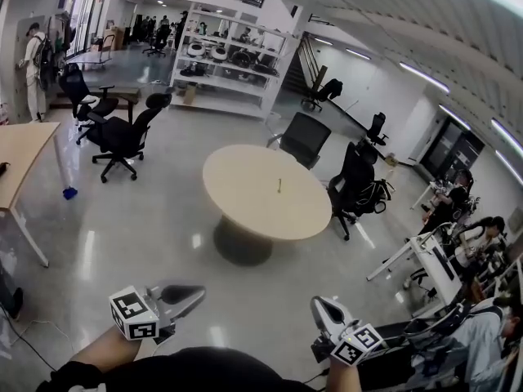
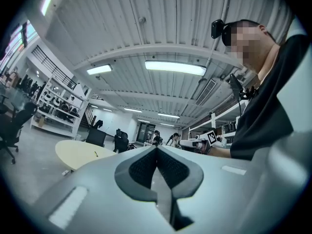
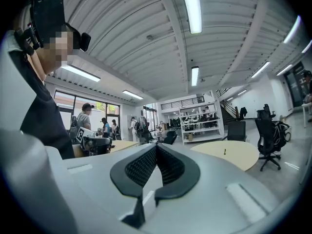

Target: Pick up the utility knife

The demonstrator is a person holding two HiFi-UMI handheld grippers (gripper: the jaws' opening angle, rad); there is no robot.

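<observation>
A small thin object, too small to identify, sits near the middle of the round beige table across the floor. It also shows as a speck in the left gripper view and a speck in the right gripper view. My left gripper is held low at the bottom left, far from the table, jaws shut and empty. My right gripper is at the bottom right, also shut with nothing in it. Each gripper view looks along its own closed pads toward the table.
Black office chairs stand around the round table on a glossy floor. A wooden desk is at the left, white shelving at the back, and desks with seated people at the right.
</observation>
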